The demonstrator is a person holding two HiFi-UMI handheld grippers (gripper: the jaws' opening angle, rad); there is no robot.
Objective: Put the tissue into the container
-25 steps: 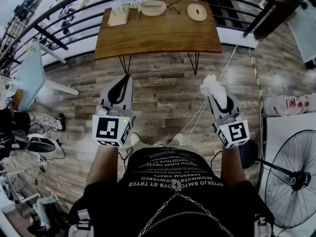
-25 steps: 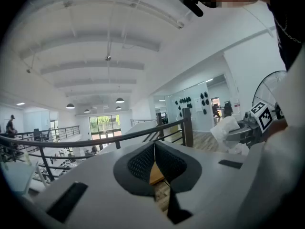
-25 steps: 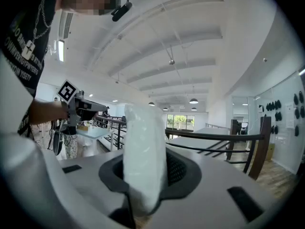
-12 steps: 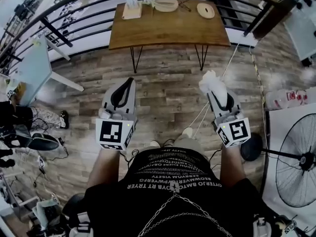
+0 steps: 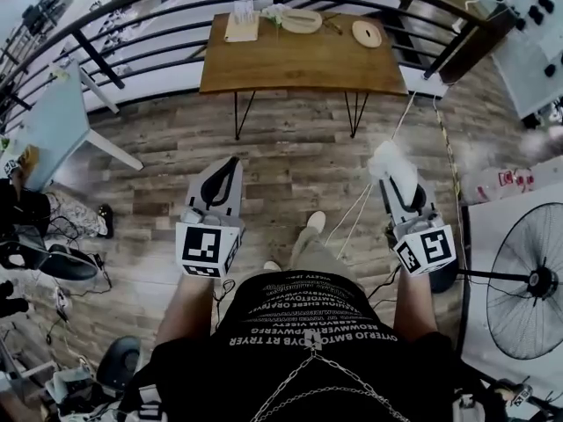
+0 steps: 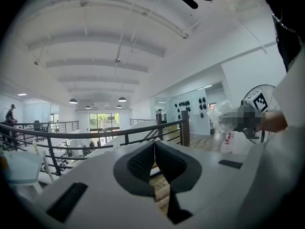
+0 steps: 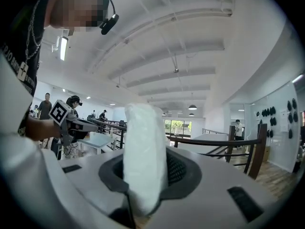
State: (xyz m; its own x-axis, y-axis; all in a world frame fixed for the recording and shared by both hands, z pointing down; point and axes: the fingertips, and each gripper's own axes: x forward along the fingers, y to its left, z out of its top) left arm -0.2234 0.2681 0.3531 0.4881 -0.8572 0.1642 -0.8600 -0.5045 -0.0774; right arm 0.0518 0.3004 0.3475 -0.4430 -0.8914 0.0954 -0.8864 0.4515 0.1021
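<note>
A wad of white tissue (image 5: 390, 159) sticks up from my right gripper (image 5: 398, 181), which is shut on it; in the right gripper view the tissue (image 7: 143, 151) fills the gap between the jaws. My left gripper (image 5: 229, 165) is shut with nothing in it, its pads meeting in the left gripper view (image 6: 153, 149). Both are held over the wood floor, well short of the wooden table (image 5: 299, 64). On the table's far edge lie an oval wooden container (image 5: 300, 21), a round lid (image 5: 367, 32) and a flat tray with tissues (image 5: 240, 26).
A black railing (image 5: 167, 33) curves behind the table. A standing fan (image 5: 528, 284) and a white sheet are at the right, a pale blue table (image 5: 53, 134) at the left. A white cable (image 5: 365, 205) runs across the floor between the grippers.
The table has slid right and up in the head view as the person walks. Both grippers sit slightly lower in the frame, the tissue still clamped in the right one.
</note>
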